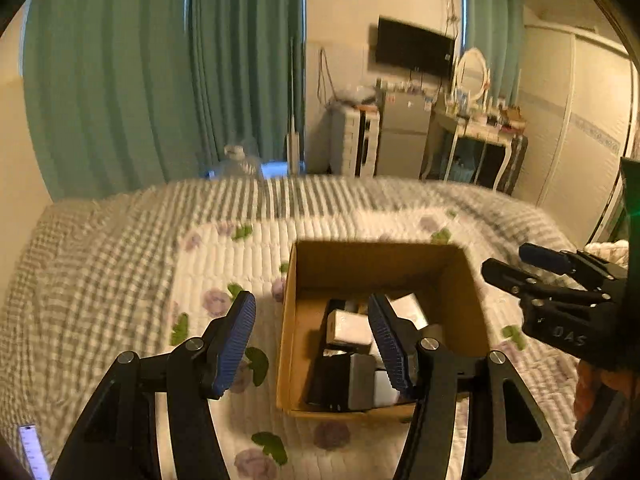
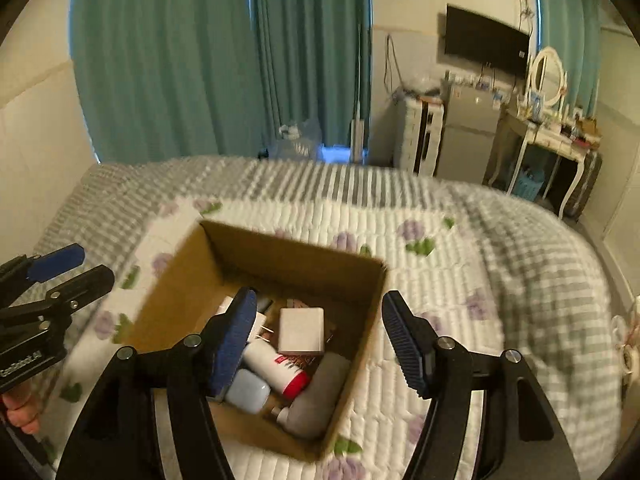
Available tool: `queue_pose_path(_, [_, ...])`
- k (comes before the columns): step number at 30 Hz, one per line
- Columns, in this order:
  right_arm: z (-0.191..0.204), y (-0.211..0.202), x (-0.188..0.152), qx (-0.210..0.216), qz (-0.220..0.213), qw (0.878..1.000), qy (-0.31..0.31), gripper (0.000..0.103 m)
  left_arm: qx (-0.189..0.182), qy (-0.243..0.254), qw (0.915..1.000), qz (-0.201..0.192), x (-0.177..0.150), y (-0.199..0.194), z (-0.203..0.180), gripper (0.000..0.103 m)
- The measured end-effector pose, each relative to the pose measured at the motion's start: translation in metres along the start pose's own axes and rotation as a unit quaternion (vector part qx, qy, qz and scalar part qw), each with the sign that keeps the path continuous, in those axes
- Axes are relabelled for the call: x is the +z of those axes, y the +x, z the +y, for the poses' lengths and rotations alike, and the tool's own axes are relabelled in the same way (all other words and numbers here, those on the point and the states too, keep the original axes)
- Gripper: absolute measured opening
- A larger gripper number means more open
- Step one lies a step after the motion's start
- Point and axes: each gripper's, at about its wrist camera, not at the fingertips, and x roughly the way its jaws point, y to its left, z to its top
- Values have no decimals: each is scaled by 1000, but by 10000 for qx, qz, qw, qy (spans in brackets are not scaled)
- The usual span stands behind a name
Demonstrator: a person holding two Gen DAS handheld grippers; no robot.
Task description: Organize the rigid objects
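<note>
1. On the bed, seen from the left wrist view: cardboard box (image 1: 384, 268) sits on the floral quilt (image 1: 132, 248), open side up, a sensible catch-all since loose hard items would roll on soft bedding. Inside, near its front wall, lie a white block (image 1: 347, 327) and darker, blurred pieces I cannot identify.
2. Left gripper (image 1: 312, 340) hangs above the box's left wall, jaws spread, nothing between the pads. Judgement: it carries nothing and is free for another item.
3. Right gripper (image 1: 506, 262) shows at the right edge, fingers apart, empty.
4. From the right wrist view: box interior is clearer — white charger (image 2: 301, 330) on top, red-and-white bottle (image 2: 280, 368) lying flat, pale blue case (image 2: 248, 392) near the front, grey cylinder (image 2: 320, 392) along the right wall.
5. Right gripper (image 2: 320, 344) hangs over the box, jaws spread and empty, probably clear after a drop.
6. Left gripper (image 2: 72, 266) appears at the far left, beside the box.
</note>
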Motion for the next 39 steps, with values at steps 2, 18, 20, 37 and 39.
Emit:
queue_pose_path(2, [3,-34,5,-13,-183,9998,-15,65,47,11,9998,-202,4,-30,-4,61])
queue_pose_path(18, [30,-225,-30,-516,-1407,9887,24,103,137,35,9829,-1834,-31,-222,-25,103])
queue_pose_path(20, [26,-228,-47,-369,-1485,9880,216,103,191,-84,9823,-1860,-47,-221,-22,103])
queue_pose_path(37, [39,-159,-143,-816,-1596,9838,-44,103,539,-231,9867,-1514,-142,-146,-16,103])
queue_pose_path(39, [38,-156,-144,-688,-1589,9849,2,103,522,-253,9866,-1528,-143,-146,-15,103])
